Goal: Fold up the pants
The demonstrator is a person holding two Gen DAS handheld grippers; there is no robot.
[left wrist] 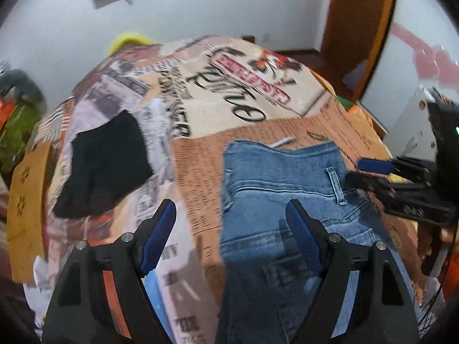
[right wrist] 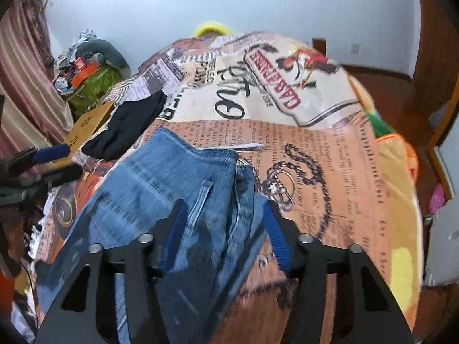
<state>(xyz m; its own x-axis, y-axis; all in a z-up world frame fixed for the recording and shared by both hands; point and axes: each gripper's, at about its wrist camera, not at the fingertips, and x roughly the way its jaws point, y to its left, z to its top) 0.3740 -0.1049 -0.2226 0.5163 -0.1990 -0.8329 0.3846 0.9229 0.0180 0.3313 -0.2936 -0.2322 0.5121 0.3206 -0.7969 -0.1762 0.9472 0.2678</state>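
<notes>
Blue jeans (left wrist: 281, 189) lie flat on a bed cover printed with newspaper text, waistband toward the far side. My left gripper (left wrist: 231, 212) is open above the jeans' left edge, holding nothing. In the right wrist view the jeans (right wrist: 160, 189) spread under my right gripper (right wrist: 225, 209), which is open above the waistband area and empty. The right gripper also shows at the right edge of the left wrist view (left wrist: 370, 172). The left gripper shows at the left edge of the right wrist view (right wrist: 57, 160).
A folded black garment (left wrist: 106, 163) lies on the bed cover (left wrist: 200, 154) left of the jeans. A brown cardboard piece (left wrist: 25, 200) sits at the bed's left edge. A cluttered green-covered stand (right wrist: 86, 80) is at far left. A wooden door frame (left wrist: 361, 28) stands at right.
</notes>
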